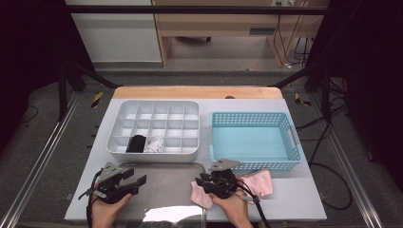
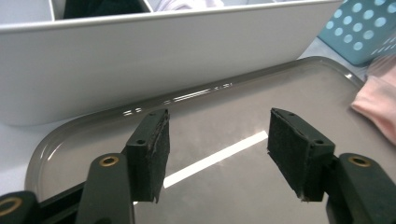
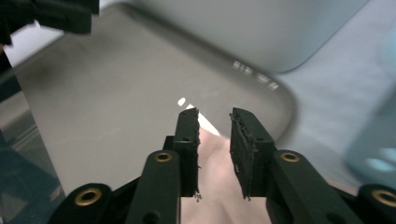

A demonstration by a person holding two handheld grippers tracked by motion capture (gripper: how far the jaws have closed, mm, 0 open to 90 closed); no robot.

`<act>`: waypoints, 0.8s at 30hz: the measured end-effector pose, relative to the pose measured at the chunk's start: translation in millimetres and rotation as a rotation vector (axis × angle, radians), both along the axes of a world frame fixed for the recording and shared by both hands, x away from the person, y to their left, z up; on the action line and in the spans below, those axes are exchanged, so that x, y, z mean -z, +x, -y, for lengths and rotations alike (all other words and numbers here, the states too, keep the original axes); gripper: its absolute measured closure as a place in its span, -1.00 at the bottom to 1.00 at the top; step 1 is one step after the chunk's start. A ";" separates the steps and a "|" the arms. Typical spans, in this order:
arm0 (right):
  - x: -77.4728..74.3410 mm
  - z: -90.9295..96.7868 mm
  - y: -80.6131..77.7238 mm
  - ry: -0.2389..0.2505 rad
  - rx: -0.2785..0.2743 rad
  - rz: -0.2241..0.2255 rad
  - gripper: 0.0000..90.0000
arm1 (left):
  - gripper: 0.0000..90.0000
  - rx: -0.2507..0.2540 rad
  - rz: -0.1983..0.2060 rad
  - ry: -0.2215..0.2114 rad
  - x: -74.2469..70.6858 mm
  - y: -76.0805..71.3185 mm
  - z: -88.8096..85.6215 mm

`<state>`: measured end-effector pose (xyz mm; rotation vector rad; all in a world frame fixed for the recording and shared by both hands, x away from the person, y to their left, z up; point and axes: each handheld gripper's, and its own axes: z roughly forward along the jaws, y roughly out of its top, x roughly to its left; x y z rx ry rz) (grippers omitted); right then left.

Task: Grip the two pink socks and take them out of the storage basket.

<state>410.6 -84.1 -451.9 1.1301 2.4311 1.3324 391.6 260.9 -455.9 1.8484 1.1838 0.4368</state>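
a soft, pale pink cloth (image 1: 247, 186) lies crumpled on the white tabletop (image 1: 304, 199) in front of the light blue perforated plastic basket (image 1: 255, 137), one corner draped over the right edge of the smooth grey metal tray (image 1: 161, 190). the cloth looks matte and limp, with loose folds; in the right gripper view it is a blurred pink patch (image 3: 212, 186) beneath the jaws. the right gripper (image 3: 214, 128) hovers over it with its black, rough-faced pads a narrow gap apart, not pressing the cloth. the left gripper (image 2: 217, 140) stands wide, its worn foam-like pads (image 2: 154, 154) empty above the glossy tray, which mirrors a streak of light. behind the tray sits a white rectangular plastic organiser (image 1: 154, 126) with rounded corners and a grid of compartments; one front compartment holds a rolled black item (image 1: 136, 143), the one to its right a white one (image 1: 154, 144).
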 end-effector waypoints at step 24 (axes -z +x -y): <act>5.5 98.9 -8.4 -0.096 0.238 0.072 0.57 | -0.06 0.204 -0.049 0.048 -10.3 -12.3 92.3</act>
